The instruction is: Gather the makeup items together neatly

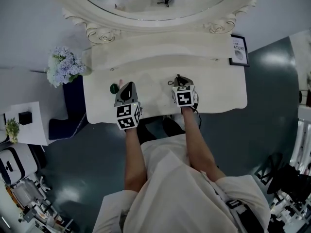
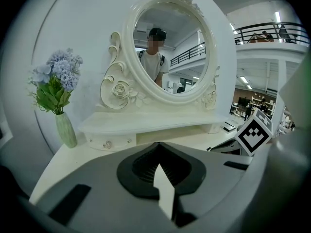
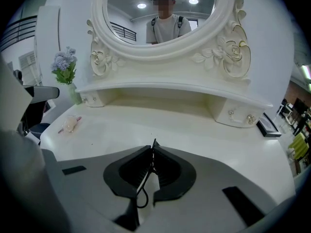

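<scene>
My right gripper [image 1: 178, 79] rests over the middle of the white vanity table [image 1: 218, 93], shut on a thin black looped item [image 3: 144, 178] that hangs down behind the closed jaws [image 3: 151, 147]. To its left, my left gripper [image 1: 128, 85] has its jaws meeting at the tips [image 2: 158, 145] with nothing between them. Just beyond its left side lie a small round green item [image 1: 114, 88] and a pinkish item [image 1: 120, 82]. The right gripper view shows the clear pink item [image 3: 70, 124] lying on the table at far left.
A vase of pale blue flowers [image 1: 63, 64] stands at the table's left end. A raised shelf with small drawers [image 3: 238, 114] runs under the oval mirror [image 1: 155, 4]. A framed picture [image 1: 238, 50] stands at the right end. The table's front edge is at my body.
</scene>
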Action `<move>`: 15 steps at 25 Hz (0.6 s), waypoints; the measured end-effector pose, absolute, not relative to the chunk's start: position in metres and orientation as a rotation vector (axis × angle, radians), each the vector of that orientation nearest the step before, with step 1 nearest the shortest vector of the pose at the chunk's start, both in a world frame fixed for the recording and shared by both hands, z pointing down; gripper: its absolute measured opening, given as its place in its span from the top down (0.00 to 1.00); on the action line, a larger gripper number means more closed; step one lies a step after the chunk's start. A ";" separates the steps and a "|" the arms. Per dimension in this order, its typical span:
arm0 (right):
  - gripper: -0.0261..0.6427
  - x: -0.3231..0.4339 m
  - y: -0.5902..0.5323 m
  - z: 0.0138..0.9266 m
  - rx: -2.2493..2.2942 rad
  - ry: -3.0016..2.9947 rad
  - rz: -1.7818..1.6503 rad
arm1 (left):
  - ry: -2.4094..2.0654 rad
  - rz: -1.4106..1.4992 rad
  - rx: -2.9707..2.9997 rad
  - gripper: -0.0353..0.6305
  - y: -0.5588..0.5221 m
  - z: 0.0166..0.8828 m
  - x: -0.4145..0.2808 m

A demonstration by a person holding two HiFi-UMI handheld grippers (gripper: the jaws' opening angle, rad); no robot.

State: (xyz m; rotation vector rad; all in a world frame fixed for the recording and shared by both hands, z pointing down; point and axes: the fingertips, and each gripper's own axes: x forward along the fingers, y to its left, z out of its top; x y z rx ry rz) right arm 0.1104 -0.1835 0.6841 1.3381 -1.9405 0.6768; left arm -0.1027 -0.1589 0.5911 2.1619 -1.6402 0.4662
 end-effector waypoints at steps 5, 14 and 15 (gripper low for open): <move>0.88 0.111 -0.183 0.682 1.349 -1.941 0.674 | -1.655 0.449 2.152 0.93 -0.155 0.590 -0.107; 0.85 0.111 -0.186 0.666 1.380 -1.962 0.637 | -1.669 0.441 2.140 0.93 -0.145 0.589 -0.110; 0.85 0.108 -0.187 0.661 1.385 -1.973 0.633 | -1.671 0.441 2.139 0.93 -0.144 0.589 -0.110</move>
